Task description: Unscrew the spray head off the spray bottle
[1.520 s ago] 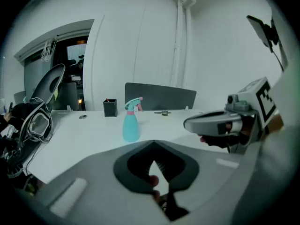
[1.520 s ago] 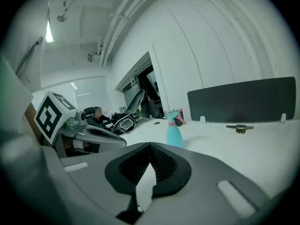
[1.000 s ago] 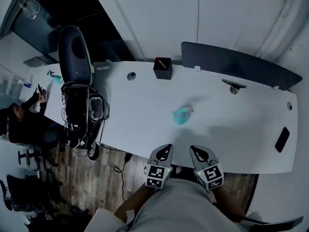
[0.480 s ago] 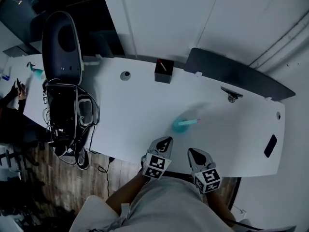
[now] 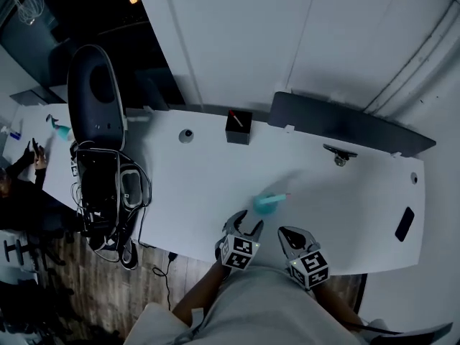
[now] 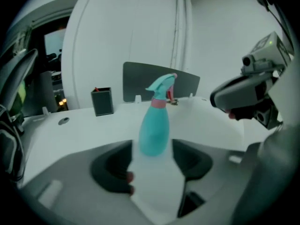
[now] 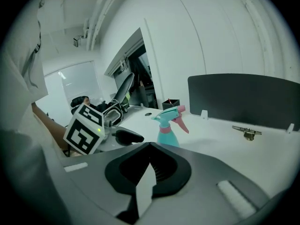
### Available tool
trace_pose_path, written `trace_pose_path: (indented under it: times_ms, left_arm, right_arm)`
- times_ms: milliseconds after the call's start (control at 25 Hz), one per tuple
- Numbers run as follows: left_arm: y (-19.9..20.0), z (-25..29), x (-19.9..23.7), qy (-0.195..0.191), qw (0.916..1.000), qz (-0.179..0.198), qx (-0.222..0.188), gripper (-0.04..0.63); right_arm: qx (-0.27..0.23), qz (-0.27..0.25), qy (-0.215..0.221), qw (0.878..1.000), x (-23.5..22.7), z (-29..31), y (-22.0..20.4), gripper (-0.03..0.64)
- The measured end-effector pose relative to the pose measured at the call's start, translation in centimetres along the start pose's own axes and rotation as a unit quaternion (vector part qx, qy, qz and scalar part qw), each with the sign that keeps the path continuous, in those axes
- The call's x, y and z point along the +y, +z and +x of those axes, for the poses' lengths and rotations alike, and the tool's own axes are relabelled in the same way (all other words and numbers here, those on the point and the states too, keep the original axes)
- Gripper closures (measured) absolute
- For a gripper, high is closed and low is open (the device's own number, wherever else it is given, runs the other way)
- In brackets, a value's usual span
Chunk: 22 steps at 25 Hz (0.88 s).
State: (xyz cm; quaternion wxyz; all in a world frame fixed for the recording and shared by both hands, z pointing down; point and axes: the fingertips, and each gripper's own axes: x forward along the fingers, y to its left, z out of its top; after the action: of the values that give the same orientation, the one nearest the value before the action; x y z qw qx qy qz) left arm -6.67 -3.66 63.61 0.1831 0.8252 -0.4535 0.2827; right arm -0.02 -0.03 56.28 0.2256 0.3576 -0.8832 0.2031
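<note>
The left gripper (image 5: 245,228) has its jaws part-way apart, and they have just been opening. Nothing is pressed between them. The teal spray bottle (image 6: 154,131) stands upright on the white desk (image 5: 345,192) just ahead, framed by the gap, with its spray head (image 6: 162,85) not yet unscrewed. The right gripper (image 5: 295,237) sits beside it, jaws closed and empty. The risk is that the gap looks narrow for the bottle's body — pushing forward now could tip the bottle or shove it away.

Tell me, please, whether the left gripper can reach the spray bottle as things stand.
Probably yes: the left gripper has just been opening its jaws, nothing between them; the spray bottle stands upright just ahead over bare table.
</note>
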Motion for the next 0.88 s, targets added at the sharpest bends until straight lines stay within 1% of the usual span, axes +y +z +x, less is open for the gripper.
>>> trace_pose_path:
  times_ms: [40, 80, 160, 200, 320, 480, 560, 600, 640, 680, 800, 880]
  left_arm:
    - [-0.2, 0.6, -0.4, -0.008, 0.9999, 0.012, 0.007, 0.253]
    - [-0.2, 1.3, -0.6, -0.013, 0.9995, 0.025, 0.012, 0.188]
    - [0.1, 2.8, -0.6, -0.018, 0.9983, 0.053, 0.016, 0.136]
    - [0.2, 3.7, -0.7, -0.021, 0.9972, 0.069, 0.019, 0.121]
    - [0.3, 6.7, -0.6, -0.025, 0.9932, 0.109, 0.033, 0.093]
    - [-0.4, 9.4, -0.1, -0.027, 0.989, 0.132, 0.06, 0.087]
    - [-0.6, 10.2, -0.1, -0.022, 0.987, 0.144, 0.068, 0.087]
    - [-0.6, 10.4, 0.0, -0.017, 0.986, 0.15, 0.07, 0.099]
    - [-0.5, 10.5, 0.0, -0.012, 0.9849, 0.157, 0.072, 0.135]
    - [-0.5, 10.5, 0.1, -0.007, 0.9837, 0.164, 0.074, 0.187]
    - [-0.3, 10.4, 0.1, 0.0, 0.9788, 0.189, 0.078, 0.19]
    - [-0.1, 10.1, 0.5, 0.017, 0.9725, 0.219, 0.077, 0.192]
  right_arm:
    - [-0.004, 0.001, 0.002, 1.0, -0.2, -0.1, 0.2, 0.618]
    - [-0.006, 0.002, 0.003, 1.0, -0.4, -0.2, 0.3, 0.618]
    - [-0.011, 0.001, 0.001, 1.0, -0.7, -0.6, 0.4, 0.618]
    - [-0.014, 0.001, -0.002, 1.0, -0.8, -0.9, 0.4, 0.618]
    - [-0.023, 0.007, -0.016, 1.0, -1.6, -1.7, 0.4, 0.618]
    - [-0.026, 0.024, -0.03, 0.999, -2.4, -2.8, 0.0, 0.618]
    - [-0.023, 0.035, -0.035, 0.998, -2.9, -3.2, -0.4, 0.617]
    - [-0.022, 0.041, -0.038, 0.998, -3.1, -3.4, -0.4, 0.618]
    - [-0.023, 0.047, -0.039, 0.998, -3.3, -3.5, -0.5, 0.617]
    - [-0.023, 0.053, -0.038, 0.998, -3.3, -3.5, -0.5, 0.617]
    - [-0.027, 0.082, -0.022, 0.996, -3.3, -3.2, -0.4, 0.617]
    - [-0.029, 0.119, 0.007, 0.992, -3.1, -2.8, -0.3, 0.617]
